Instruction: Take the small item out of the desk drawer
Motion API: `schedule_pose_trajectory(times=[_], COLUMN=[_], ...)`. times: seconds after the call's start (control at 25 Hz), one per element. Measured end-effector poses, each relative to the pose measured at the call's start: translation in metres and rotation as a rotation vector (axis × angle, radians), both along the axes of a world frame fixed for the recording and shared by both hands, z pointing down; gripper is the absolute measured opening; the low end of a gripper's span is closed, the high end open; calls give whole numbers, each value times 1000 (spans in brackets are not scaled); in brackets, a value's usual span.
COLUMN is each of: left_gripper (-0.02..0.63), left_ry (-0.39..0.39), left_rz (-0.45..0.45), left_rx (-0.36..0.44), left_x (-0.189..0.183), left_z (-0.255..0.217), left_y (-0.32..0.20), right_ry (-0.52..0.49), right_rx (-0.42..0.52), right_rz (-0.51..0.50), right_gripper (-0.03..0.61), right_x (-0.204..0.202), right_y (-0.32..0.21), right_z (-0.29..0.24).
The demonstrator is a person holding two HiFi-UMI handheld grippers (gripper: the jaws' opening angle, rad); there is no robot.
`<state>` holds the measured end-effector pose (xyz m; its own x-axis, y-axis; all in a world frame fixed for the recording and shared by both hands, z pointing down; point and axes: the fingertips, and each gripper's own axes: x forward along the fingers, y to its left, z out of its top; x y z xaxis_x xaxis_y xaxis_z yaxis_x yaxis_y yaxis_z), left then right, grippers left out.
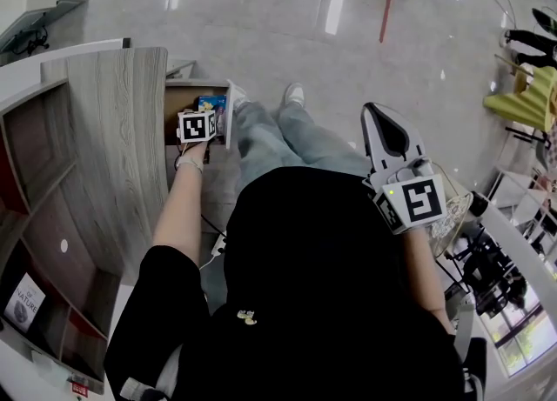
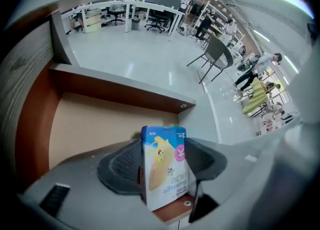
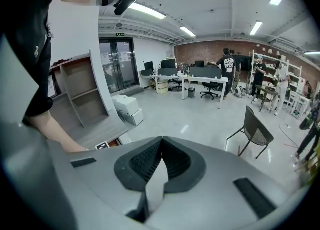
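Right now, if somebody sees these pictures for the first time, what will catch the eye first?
First comes the small blue and yellow packet, pinched in the left claw over the open desk drawer. Next comes the right claw, shut on nothing and held up off to the right, with an open office floor behind it.

Layout at the drawer (image 2: 100, 119)
The packet (image 2: 165, 166) sat between the left gripper's (image 1: 209, 117) jaws over the drawer, beside the desk (image 1: 122, 130); the right gripper (image 3: 161, 149) hung well apart, rightward.
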<state>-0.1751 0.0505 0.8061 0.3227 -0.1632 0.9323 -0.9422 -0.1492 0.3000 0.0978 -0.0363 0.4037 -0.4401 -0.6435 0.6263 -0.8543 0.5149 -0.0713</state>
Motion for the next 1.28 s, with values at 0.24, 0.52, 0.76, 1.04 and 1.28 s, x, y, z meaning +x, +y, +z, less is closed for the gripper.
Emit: schedule_pose_trajectory(times=[0.24,0.52,0.76,1.04,1.28], left_gripper=[253,168,160,160,160], left_ry=[50,135,92,117,105], left_rz=[-2,6,55,24,48], left_rx=[75,109,77,89,79], left_x=[4,27,46,45,45], left_z=[-22,-47,-37,-36,-36], left_y=[7,12,21,20,21], right_ry=[-18,-49,-51,-39,-37], right_rx=[35,48,55,49,52], right_rz=[-10,-31,-39,-21,-20], right_gripper=[-4,-4,-3,-5,-5], right_x=[5,5,5,14,14], right_y=[2,5,8,15,17], right_z=[-5,-9,-11,-10,-10])
